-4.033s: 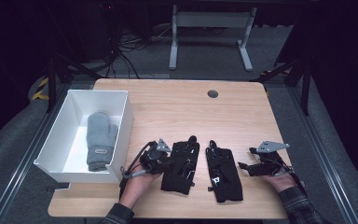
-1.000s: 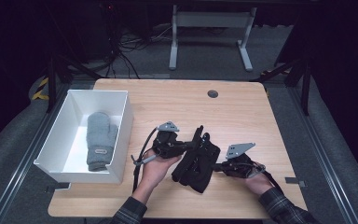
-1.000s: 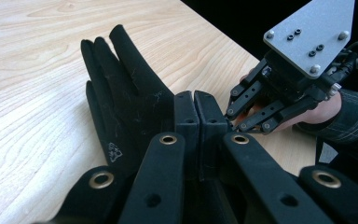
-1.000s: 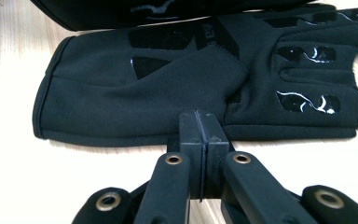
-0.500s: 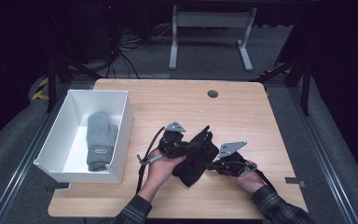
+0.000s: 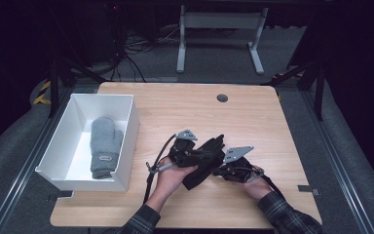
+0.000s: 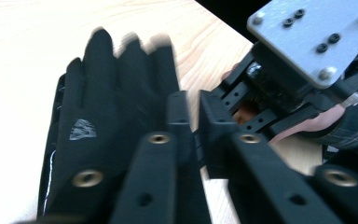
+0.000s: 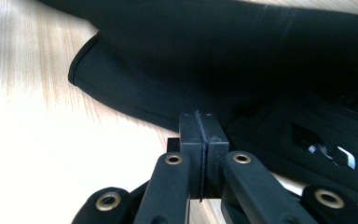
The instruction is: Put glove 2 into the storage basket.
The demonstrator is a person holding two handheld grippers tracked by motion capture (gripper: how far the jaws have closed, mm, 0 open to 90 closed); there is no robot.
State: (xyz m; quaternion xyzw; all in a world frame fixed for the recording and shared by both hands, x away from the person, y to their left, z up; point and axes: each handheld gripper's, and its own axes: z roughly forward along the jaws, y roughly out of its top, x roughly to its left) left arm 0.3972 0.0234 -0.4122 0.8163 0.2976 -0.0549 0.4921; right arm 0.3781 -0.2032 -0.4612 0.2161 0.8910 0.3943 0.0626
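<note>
I see the black gloves lying stacked, long axis diagonal, fingertips pointing away from the white bin. My left gripper has just been loosening its fingers, nothing between them; my right gripper is clenched empty beside the cuff.

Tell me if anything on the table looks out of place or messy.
The black gloves lie askew in a crooked pile between the left gripper and right gripper. The grey mitten lies tidy in the white bin.
</note>
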